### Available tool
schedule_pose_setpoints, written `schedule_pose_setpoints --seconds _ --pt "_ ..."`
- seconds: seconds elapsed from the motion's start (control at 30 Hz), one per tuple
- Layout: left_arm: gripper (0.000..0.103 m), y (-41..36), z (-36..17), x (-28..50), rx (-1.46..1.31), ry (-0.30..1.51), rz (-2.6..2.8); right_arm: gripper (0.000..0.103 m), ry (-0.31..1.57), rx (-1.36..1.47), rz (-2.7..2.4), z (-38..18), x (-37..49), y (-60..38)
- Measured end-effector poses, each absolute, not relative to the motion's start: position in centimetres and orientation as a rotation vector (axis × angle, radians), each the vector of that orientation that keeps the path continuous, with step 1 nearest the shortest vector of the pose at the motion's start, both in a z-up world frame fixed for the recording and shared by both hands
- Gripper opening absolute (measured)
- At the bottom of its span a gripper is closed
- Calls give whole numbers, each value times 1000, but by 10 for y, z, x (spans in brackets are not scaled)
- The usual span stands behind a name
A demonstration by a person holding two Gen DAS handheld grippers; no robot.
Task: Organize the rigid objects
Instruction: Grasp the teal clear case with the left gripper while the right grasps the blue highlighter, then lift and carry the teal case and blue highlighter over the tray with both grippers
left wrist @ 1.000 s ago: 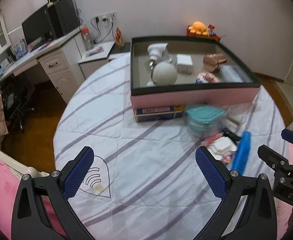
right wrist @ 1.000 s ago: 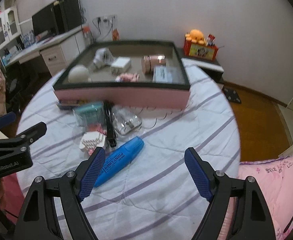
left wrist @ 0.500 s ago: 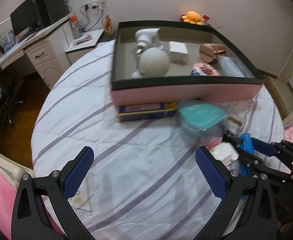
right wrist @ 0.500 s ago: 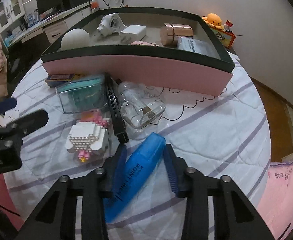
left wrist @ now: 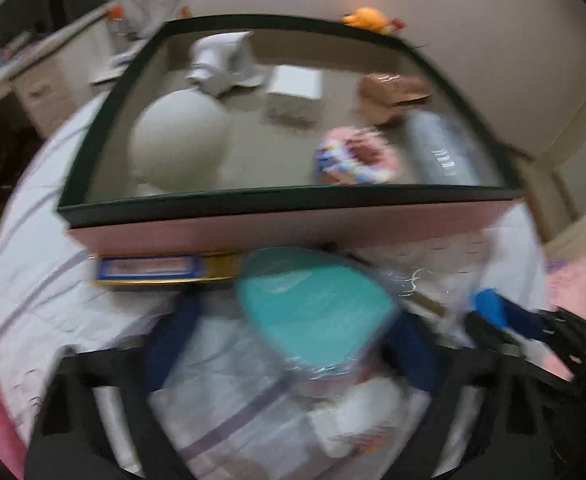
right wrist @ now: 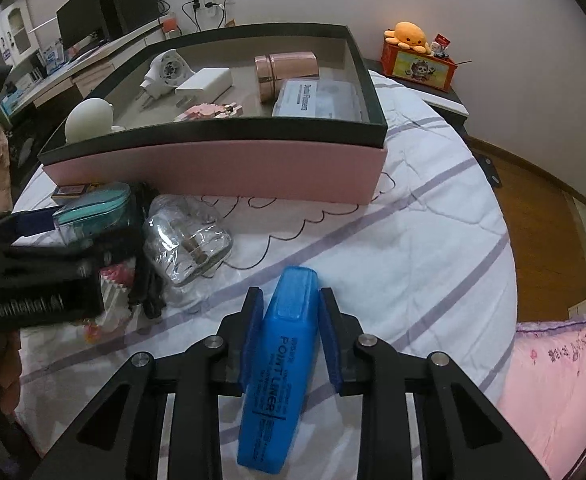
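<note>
My right claw (right wrist: 289,334), jaws just closing, pinches the blue highlighter (right wrist: 281,364) lying on the striped bedspread (right wrist: 413,248) for the pink box (right wrist: 213,164), while my left claw (left wrist: 289,344), also closing, seems to straddle the teal-lidded container (left wrist: 313,312) ungripped.

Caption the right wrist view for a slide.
Right claw shut on blue highlighter, pink tray beyond.

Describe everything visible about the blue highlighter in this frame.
The blue highlighter is a chunky, glossy plastic marker with a translucent cap and black "POINT LINER" lettering along its barrel. It lies flat on the striped white bedcover, cap towards the pink box. The right gripper, jaws just closing, has its blue pads against both sides.
</note>
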State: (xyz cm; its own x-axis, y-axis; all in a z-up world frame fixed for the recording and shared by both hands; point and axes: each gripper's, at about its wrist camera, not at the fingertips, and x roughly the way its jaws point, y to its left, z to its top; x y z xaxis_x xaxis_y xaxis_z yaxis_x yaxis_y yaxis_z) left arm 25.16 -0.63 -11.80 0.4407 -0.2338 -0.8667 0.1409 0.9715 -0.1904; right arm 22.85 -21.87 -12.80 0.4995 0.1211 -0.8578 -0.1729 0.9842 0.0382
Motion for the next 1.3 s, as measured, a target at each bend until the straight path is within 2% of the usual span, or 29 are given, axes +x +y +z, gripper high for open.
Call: schedule_pose_setpoints --seconds 0.13,0.37,0.73,1.0,1.07,1.3 --pt "69 -14 -112 244 -1 1061 -210 28 1032 -39 184 -129 234 -221" --pt "69 -7 -108 229 7 1065 -171 27 1017 -17 165 -121 228 -225" --pt "69 16 -71 194 -12 995 -153 26 897 -29 144 -76 189 -221" --pt "69 32 -30 162 -18 874 -108 25 790 -26 152 -38 159 -219" --pt "69 35 -20 156 -21 849 -102 17 765 -17 150 -29 154 -220" --pt "69 42 9 133 -27 752 -106 15 644 -31 146 7 125 -221"
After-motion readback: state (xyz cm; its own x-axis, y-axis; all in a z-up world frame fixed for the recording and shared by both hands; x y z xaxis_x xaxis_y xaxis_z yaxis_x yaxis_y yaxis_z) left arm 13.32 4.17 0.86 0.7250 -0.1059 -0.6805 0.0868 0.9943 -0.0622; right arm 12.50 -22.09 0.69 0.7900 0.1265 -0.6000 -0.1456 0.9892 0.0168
